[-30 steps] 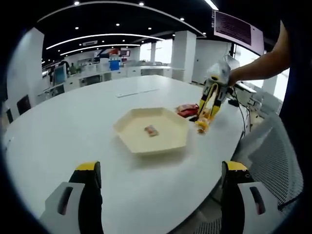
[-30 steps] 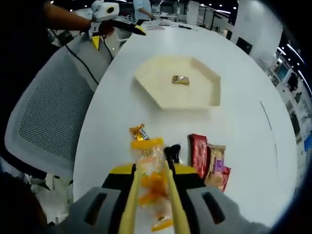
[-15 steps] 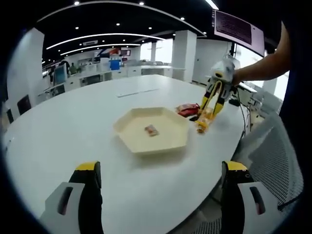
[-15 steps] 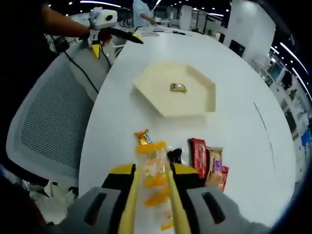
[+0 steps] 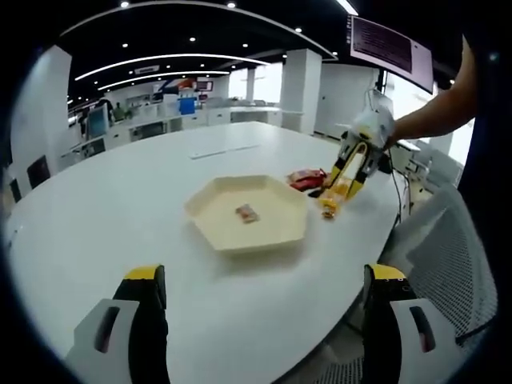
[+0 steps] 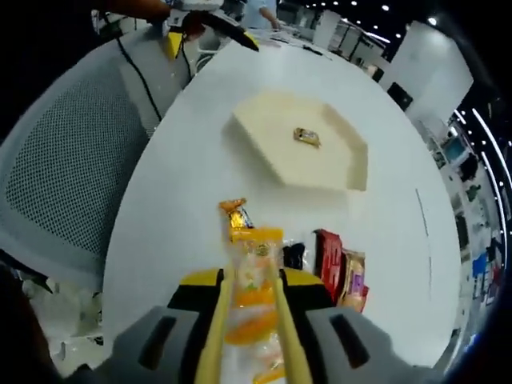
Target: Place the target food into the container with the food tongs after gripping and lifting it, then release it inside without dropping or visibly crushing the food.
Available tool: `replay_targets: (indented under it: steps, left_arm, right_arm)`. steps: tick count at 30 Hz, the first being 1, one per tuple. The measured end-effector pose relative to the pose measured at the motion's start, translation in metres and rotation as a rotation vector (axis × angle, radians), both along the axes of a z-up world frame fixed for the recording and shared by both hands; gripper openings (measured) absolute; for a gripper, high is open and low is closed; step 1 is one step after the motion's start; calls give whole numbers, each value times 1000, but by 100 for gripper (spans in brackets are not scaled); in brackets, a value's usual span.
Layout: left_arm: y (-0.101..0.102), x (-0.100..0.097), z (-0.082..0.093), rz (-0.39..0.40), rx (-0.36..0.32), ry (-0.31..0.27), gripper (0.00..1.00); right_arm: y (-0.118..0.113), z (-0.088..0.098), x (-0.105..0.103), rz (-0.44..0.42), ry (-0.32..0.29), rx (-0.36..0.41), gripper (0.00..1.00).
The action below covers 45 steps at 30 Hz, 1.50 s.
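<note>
My right gripper (image 6: 250, 290) is shut on yellow food tongs (image 6: 282, 328), and the tongs pinch an orange-and-clear snack packet (image 6: 254, 268) held above the white table. The left gripper view shows that gripper (image 5: 357, 142) to the right of the tray, with the tongs (image 5: 346, 166) pointing down and the packet (image 5: 334, 196) hanging at their tip. A cream hexagonal tray (image 6: 268, 156) lies further on, holding one small wrapped snack (image 6: 306, 137); the same tray (image 5: 210, 232) and snack (image 5: 246, 213) sit mid-table. My left gripper (image 5: 264, 278) is open and holds nothing, near the table's edge.
A small orange wrapped snack (image 6: 234, 218), a black item (image 6: 294, 254) and red packets (image 6: 328, 254) lie on the table beneath the tongs. A grey mesh chair (image 6: 64, 176) stands beside the table edge. The left gripper (image 6: 192, 16) appears far beyond the tray.
The right gripper has risen with the tongs and packet, now higher above the loose snacks. The left gripper has not moved.
</note>
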State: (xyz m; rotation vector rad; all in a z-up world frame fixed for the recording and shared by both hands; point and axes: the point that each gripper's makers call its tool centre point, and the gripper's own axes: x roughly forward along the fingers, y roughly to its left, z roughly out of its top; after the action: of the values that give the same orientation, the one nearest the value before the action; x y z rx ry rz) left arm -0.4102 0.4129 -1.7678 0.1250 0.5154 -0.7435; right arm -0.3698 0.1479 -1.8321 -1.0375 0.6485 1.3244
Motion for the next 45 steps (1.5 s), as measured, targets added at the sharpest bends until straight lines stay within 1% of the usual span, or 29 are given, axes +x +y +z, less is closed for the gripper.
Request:
replay_targets:
  steps: [1, 2, 3, 5, 7, 8, 9, 11, 13, 14, 15, 16, 17, 18, 20, 24, 26, 32, 37, 39, 42, 45]
  left_arm:
    - [0, 0, 0, 1, 0, 0, 99]
    - [0, 0, 0, 2, -2, 0, 99]
    - [0, 0, 1, 3, -4, 0, 99]
    - [0, 0, 1, 4, -4, 1, 99]
    - [0, 0, 1, 4, -6, 0, 99]
    - [1, 0, 1, 5, -7, 1, 99]
    - [1, 0, 1, 5, -8, 1, 99]
    - [0, 0, 2, 5, -9, 0, 99]
    - [0, 0, 2, 4, -11, 1, 99]
    - [0, 0, 2, 4, -11, 0, 99]
    - [0, 0, 2, 4, -12, 0, 99]
    - [0, 0, 3, 4, -13, -1, 99]
    - [0, 0, 3, 5, -13, -2, 99]
    - [0, 0, 3, 5, -15, -2, 99]
    - [1, 1, 3, 6, -16, -2, 99]
    - [1, 1, 3, 6, -18, -4, 99]
    - [1, 1, 3, 7, -17, -5, 98]
    - [1, 1, 5, 9, -22, -11, 99]
    - [2, 2, 6, 11, -22, -17, 99]
    - [2, 2, 6, 11, -23, -20, 99]
    - [2, 3, 7, 11, -24, -24, 99]
    - [0, 2, 9, 6, -37, -26, 100]
  right_arm:
    - [0, -1, 0, -11, 3, -2, 25]
    - [1, 1, 5, -28, -11, -8, 24]
    - [1, 0, 4, -33, -2, -11, 23]
    - [1, 2, 6, -54, -10, -8, 21]
    - [1, 4, 7, -121, 28, 25, 20]
    - [2, 7, 7, -167, 70, 55, 19]
    - [2, 10, 8, -188, 84, 74, 19]
    - [-2, 10, 10, -206, 103, 71, 18]
    - [-2, 14, 10, -254, 137, 98, 17]
    - [-2, 14, 7, -269, 174, 104, 17]
    - [0, 16, 5, -305, 227, 133, 17]
    - [0, 16, 4, -324, 252, 140, 16]
    - [-1, 17, 6, -332, 254, 146, 16]
    - [-1, 19, 5, -354, 275, 159, 17]
    - [-1, 24, 10, -397, 300, 193, 17]
    - [-7, 31, 19, -426, 293, 209, 17]
    - [-7, 36, 19, -431, 305, 219, 18]
    - [-10, 41, 23, -442, 287, 208, 18]
    - [-11, 48, 27, -445, 267, 209, 17]
    - [-9, 54, 31, -437, 239, 215, 17]
    - [-4, 64, 37, -439, 225, 227, 18]
    - [0, 71, 41, -434, 212, 226, 18]
